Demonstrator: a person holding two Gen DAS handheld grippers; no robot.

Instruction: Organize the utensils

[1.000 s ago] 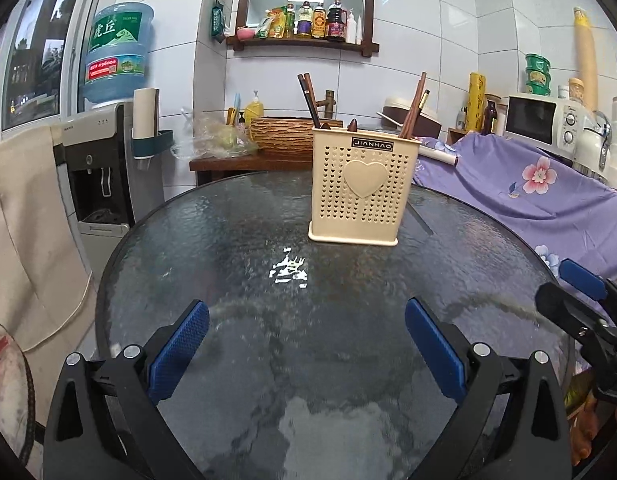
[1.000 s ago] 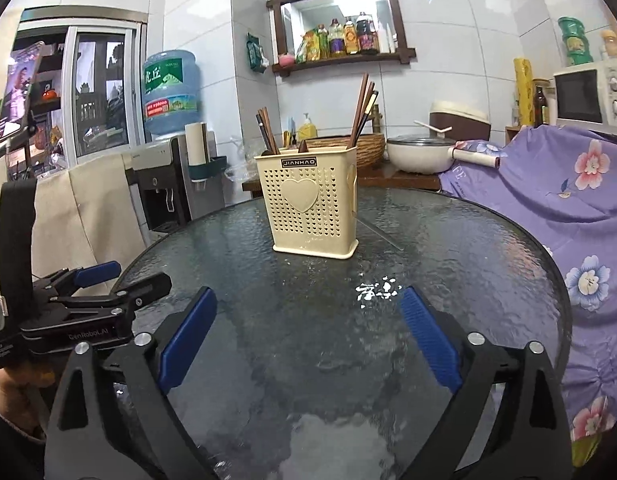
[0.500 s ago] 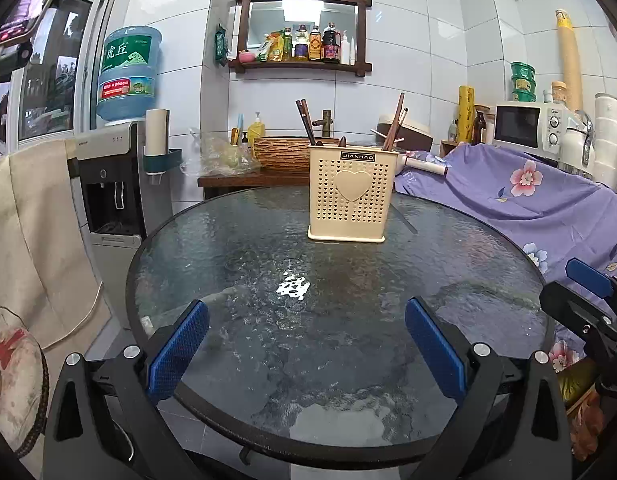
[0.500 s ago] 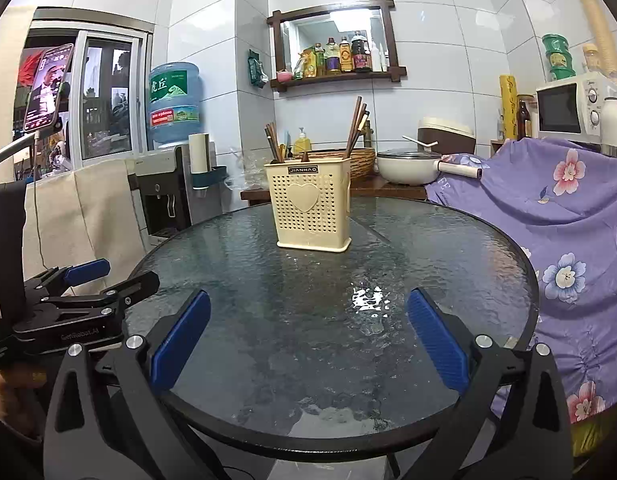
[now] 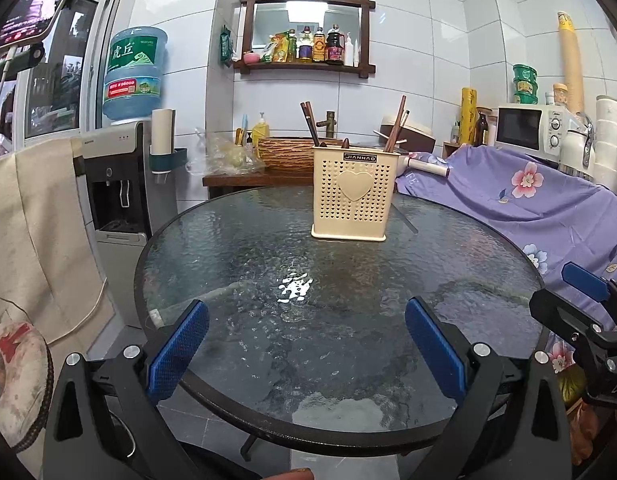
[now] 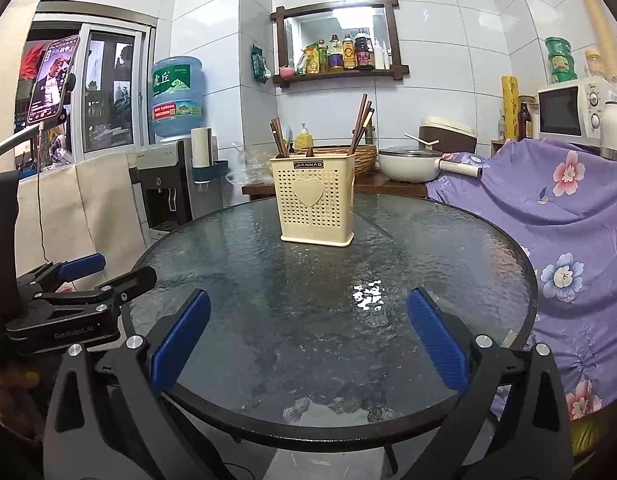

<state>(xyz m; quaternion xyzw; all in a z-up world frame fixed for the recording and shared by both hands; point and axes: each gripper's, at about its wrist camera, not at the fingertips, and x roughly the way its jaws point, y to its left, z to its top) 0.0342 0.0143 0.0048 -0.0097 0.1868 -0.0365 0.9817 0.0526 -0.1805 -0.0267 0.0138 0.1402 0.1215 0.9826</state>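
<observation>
- Near and middle desk (image 5: 228,248) lies bare; a tool could pass anywhere there.
- Holder (image 5: 353,194) stands at the far side, chopsticks (image 5: 394,130) sticking up.
- Purple cloth (image 5: 548,200) crowds the right rim.

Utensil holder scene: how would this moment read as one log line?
left gripper: open, empty | right gripper: open, empty | chopsticks: in holder | holder: upright on glass table

Black left claw (image 5: 306,344), blue textured pads (image 5: 176,354), silver screws, matching right claw (image 6: 308,340), white lettering
</observation>
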